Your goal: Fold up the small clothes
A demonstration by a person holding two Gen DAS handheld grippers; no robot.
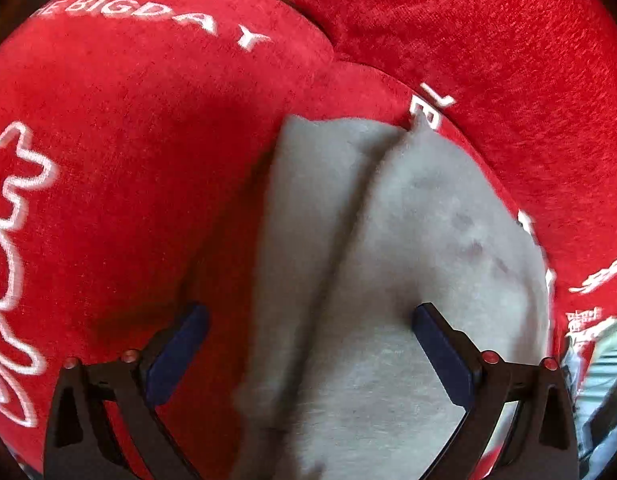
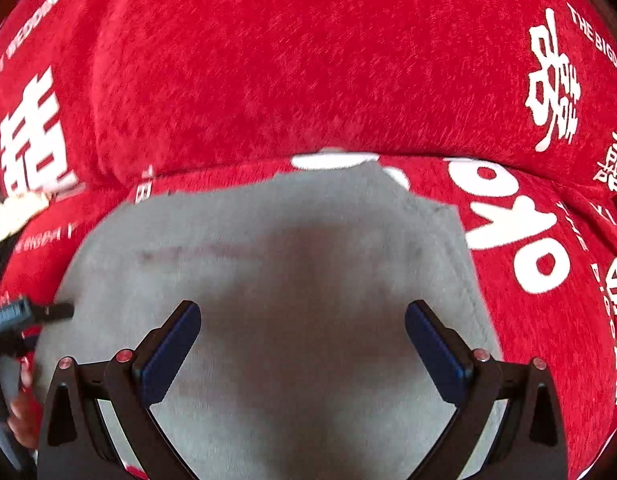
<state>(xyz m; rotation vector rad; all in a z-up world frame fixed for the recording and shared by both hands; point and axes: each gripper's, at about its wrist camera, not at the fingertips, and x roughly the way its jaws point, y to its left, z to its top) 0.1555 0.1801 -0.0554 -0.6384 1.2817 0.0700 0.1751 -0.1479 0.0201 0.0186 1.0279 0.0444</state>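
Grey garment [image 1: 388, 280] flat on red blanket [image 1: 128, 160], soft fuzzy fabric, filling the lower middle of both wrist views. Left wrist view: garment running from 6 o'clock up toward 12, one long fold ridge splitting it into a narrow strip at 9 o'clock side and a wider panel at 3 o'clock side, faint dark marks on the wider panel. Left hand-held gripper [image 1: 310, 324] spread wide, nothing between the blue pads [image 1: 176, 356], one pad over bare red blanket at 9 o'clock, the other over grey cloth at 3 o'clock; contact with the cloth not clear. Right wrist view: same garment [image 2: 288, 280] as a broad rounded patch, hem edge with stitching visible at 3 o'clock, a faint reddish streak near 10 o'clock, dark shadow across the centre. Right hand-held gripper [image 2: 302, 322] also wide apart, empty, both pads [image 2: 168, 354] above grey cloth. White lettering and characters printed on the red blanket [image 2: 308, 60], "THE BIGDAY" readable at 11 o'clock in left view and 2 o'clock in right view. Tip of the other gripper's finger [image 2: 52, 312] poking in at 9 o'clock of right view, just over the garment edge. Bit of a person's hand [image 2: 22, 412] at 8 o'clock, blurred.
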